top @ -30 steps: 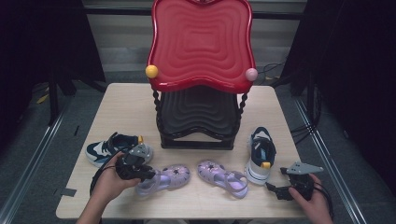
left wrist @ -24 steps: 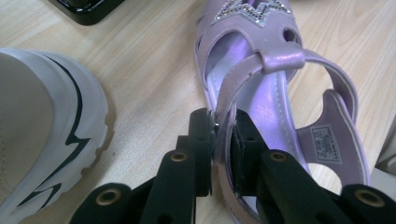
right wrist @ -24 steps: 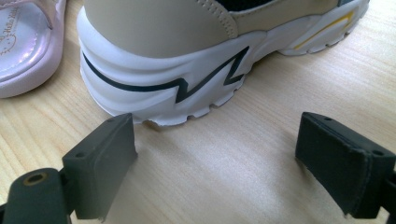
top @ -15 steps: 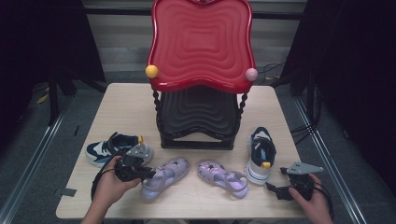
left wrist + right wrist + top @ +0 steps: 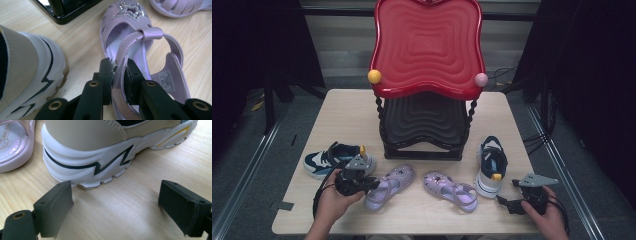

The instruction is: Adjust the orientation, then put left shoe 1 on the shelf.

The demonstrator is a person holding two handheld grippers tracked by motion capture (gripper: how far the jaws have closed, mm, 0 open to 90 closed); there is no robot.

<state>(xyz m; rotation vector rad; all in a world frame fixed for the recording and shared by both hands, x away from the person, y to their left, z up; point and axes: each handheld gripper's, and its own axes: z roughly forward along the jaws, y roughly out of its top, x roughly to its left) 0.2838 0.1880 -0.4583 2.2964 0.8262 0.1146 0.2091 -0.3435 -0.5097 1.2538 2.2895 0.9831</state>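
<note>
Two lilac sandals lie at the table's front. My left gripper (image 5: 371, 184) (image 5: 120, 72) is shut on the side strap of the left sandal (image 5: 391, 186) (image 5: 136, 50), toe pointing toward the rack. The other sandal (image 5: 449, 190) (image 5: 180, 6) lies to its right. A white and navy sneaker (image 5: 329, 159) (image 5: 22, 72) rests beside my left gripper. Its mate (image 5: 490, 165) (image 5: 112, 147) stands at the right, heel toward my right gripper (image 5: 507, 204) (image 5: 125, 210), which is open on the bare wood just behind that heel.
A two-tier shoe rack stands at the table's middle, with a red wavy top shelf (image 5: 428, 47) and a black lower shelf (image 5: 424, 122). Its black base (image 5: 65, 12) is close to the held sandal. The wooden table (image 5: 347, 115) has free room left and right of the rack.
My left gripper has swung the left sandal's toe toward the rack and shifted it slightly right. The right gripper and the other shoes have stayed put.
</note>
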